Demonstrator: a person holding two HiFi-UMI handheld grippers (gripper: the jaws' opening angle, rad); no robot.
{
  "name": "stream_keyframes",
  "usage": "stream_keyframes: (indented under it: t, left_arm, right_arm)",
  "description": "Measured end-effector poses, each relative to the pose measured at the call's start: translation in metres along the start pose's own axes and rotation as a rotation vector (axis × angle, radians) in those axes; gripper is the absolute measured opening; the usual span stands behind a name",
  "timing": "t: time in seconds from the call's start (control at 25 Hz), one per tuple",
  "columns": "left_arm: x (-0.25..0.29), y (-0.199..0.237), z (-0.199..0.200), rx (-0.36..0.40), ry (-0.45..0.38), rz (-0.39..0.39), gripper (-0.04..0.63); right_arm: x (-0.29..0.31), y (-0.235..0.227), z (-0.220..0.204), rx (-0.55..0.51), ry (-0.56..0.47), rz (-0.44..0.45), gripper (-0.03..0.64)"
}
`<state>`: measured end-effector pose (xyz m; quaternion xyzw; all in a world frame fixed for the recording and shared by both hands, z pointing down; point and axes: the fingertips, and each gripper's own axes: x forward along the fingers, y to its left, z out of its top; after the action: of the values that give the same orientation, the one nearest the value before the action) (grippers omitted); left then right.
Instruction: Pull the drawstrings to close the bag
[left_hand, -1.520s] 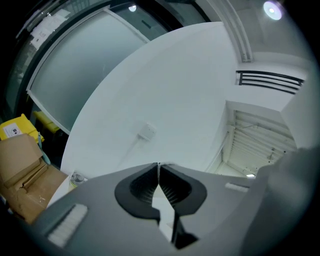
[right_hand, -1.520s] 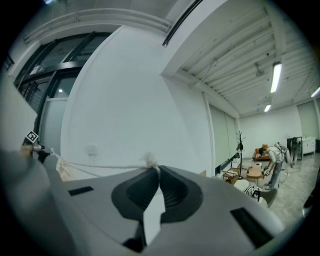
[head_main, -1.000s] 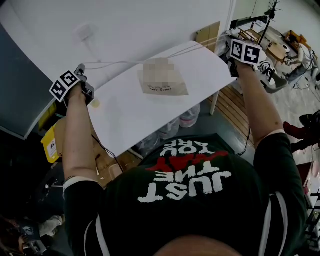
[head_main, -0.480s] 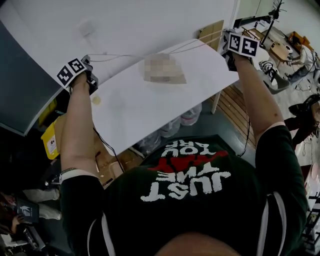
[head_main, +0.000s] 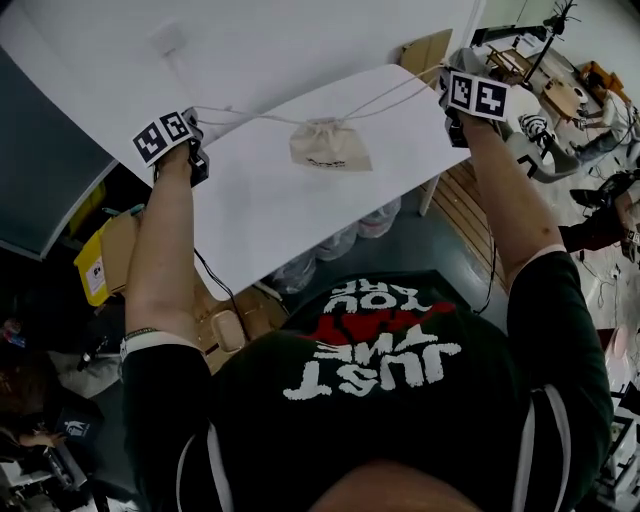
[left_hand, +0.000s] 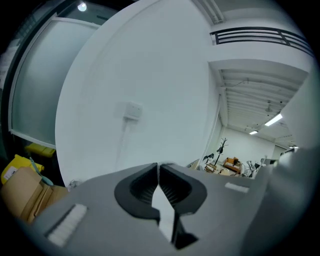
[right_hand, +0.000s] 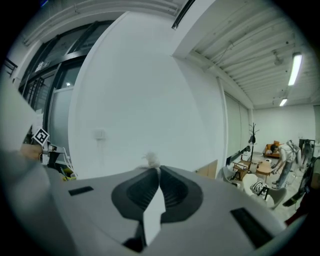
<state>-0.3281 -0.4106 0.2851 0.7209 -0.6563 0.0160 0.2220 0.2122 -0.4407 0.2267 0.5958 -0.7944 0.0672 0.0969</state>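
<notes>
Over the white table, left gripper and right gripper clenched the drawstrings; uneven tugging could drag the bag off-edge.

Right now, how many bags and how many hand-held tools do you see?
Bag: 1
Tools, left and right, each shut on a drawstring: 2
Total: 3
</notes>
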Motion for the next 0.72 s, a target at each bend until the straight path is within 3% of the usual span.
stream_keyframes:
  t: [0.44, 0.72]
  left_arm:
    - [-0.018, 0.031, -0.102, -0.104, 0.095, -0.009, 0.014]
    - [-0.058, 0.052, -0.2, -0.217, 0.18, 0.011, 0.014]
  right_arm:
    - [-0.011, 0.018, -0.096, 0.051, 0.127, 0.058, 0.011]
    - [-0.035, 0.04, -0.177, 0.114, 0.241, 0.115, 0.011]
